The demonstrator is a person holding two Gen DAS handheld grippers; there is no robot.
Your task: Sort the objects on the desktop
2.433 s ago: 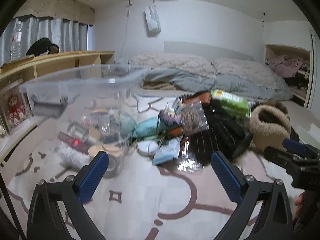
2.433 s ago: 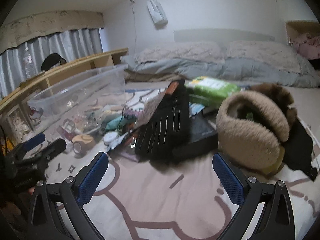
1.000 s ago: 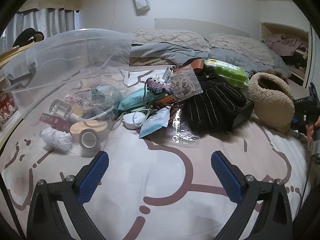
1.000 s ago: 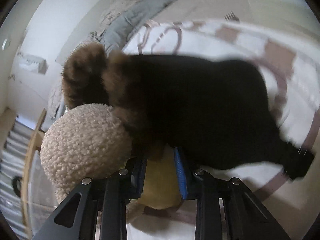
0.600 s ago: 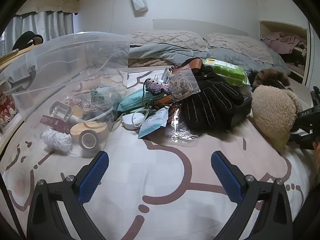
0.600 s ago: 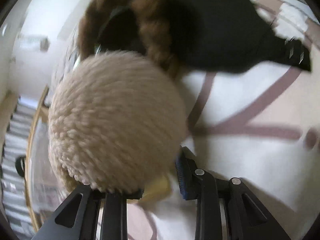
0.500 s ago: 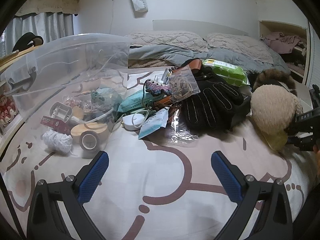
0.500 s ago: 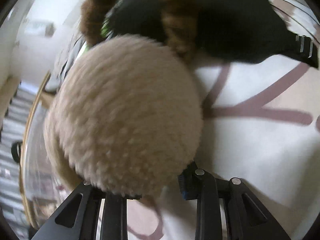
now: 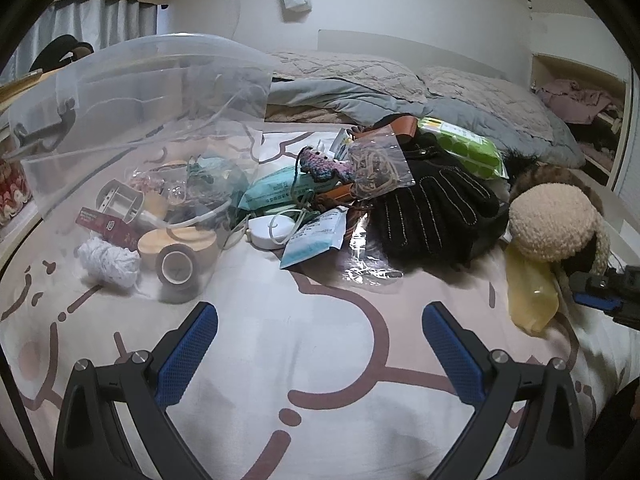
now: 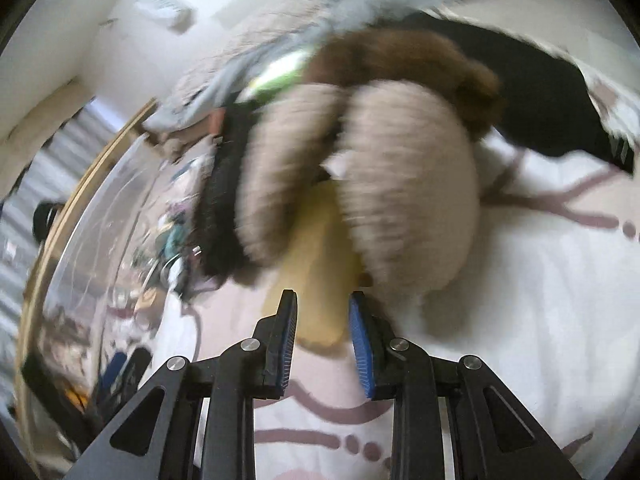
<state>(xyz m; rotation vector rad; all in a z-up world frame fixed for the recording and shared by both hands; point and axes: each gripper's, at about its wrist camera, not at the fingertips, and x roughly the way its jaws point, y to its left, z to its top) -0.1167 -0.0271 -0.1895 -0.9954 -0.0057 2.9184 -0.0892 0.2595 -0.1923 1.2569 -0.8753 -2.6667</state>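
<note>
My right gripper (image 10: 323,298) is shut on the yellow part (image 10: 316,264) of a beige fleecy item (image 10: 412,184), which hangs blurred just above the bedsheet. The left wrist view shows this beige fleecy item (image 9: 554,222) at the right, lifted beside the pile, with the right gripper (image 9: 596,298) below it. My left gripper (image 9: 320,312) is open over bare patterned sheet, nothing between its fingers. Ahead of it lies the pile: black gloves (image 9: 432,208), a bag of rubber bands (image 9: 380,164), a green pack (image 9: 464,148), a tape roll (image 9: 178,266) and white yarn (image 9: 106,260).
A clear plastic box (image 9: 140,80) lies tipped over the small items at the left. A brown furry item (image 10: 400,60) and a black cloth (image 10: 540,92) lie behind the fleecy item. Pillows and a grey duvet (image 9: 360,96) close off the back.
My right gripper has raised the beige fleecy item off the brown and black things, rolled, and carried it leftward towards the pile. The left gripper has stayed put and open.
</note>
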